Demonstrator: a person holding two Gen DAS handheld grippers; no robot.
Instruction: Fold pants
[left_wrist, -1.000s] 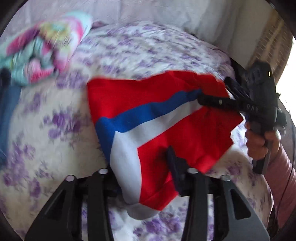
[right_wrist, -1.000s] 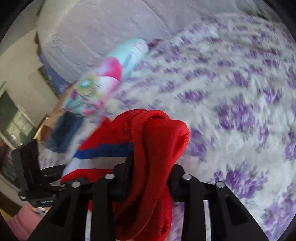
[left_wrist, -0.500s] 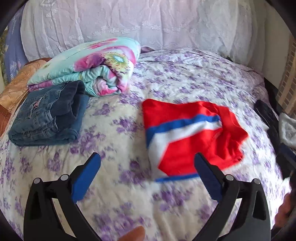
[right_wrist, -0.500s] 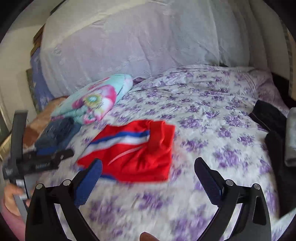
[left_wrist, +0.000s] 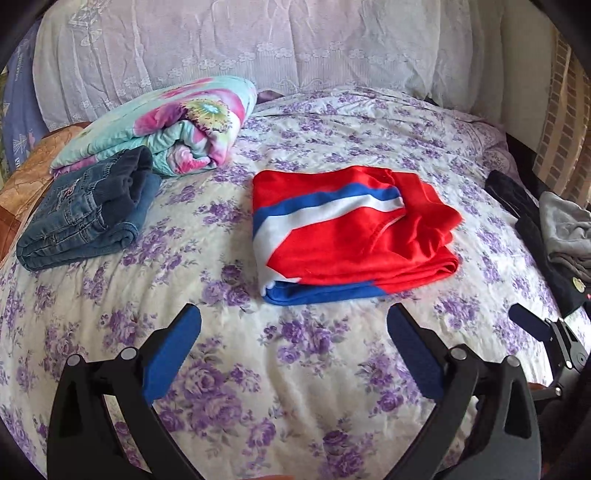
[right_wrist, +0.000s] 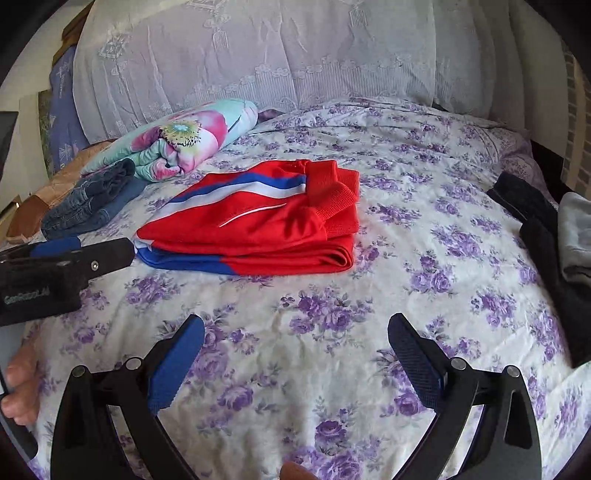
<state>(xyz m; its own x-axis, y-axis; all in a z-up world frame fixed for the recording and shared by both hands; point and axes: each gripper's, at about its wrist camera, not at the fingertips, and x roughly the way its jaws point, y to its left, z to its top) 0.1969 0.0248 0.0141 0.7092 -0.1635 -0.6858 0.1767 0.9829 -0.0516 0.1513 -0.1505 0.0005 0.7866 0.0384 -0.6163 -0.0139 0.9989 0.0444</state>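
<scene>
The red pants (left_wrist: 354, 230) with blue and white stripes lie folded in a flat stack on the purple-flowered bedspread (left_wrist: 229, 369). The right wrist view shows the same folded pants (right_wrist: 258, 229) a little left of centre. My left gripper (left_wrist: 293, 350) hovers over the bed in front of the pants, open, nothing between its blue pads. My right gripper (right_wrist: 295, 358) is likewise open and empty, back from the pants. The left gripper (right_wrist: 77, 254) shows at the left edge of the right wrist view, and the right gripper's tip (left_wrist: 532, 328) at the right edge of the left wrist view.
Folded blue jeans (left_wrist: 88, 214) and a rolled floral blanket (left_wrist: 173, 125) lie at the back left. Dark and grey clothes (left_wrist: 546, 229) are piled at the bed's right edge. A lace-covered headboard (left_wrist: 258, 48) runs along the back. A hand (right_wrist: 20, 384) shows at the lower left.
Both grippers let go of the red pants and opened wide, then drew back toward the near side of the bed. The pants now lie folded on the bedspread.
</scene>
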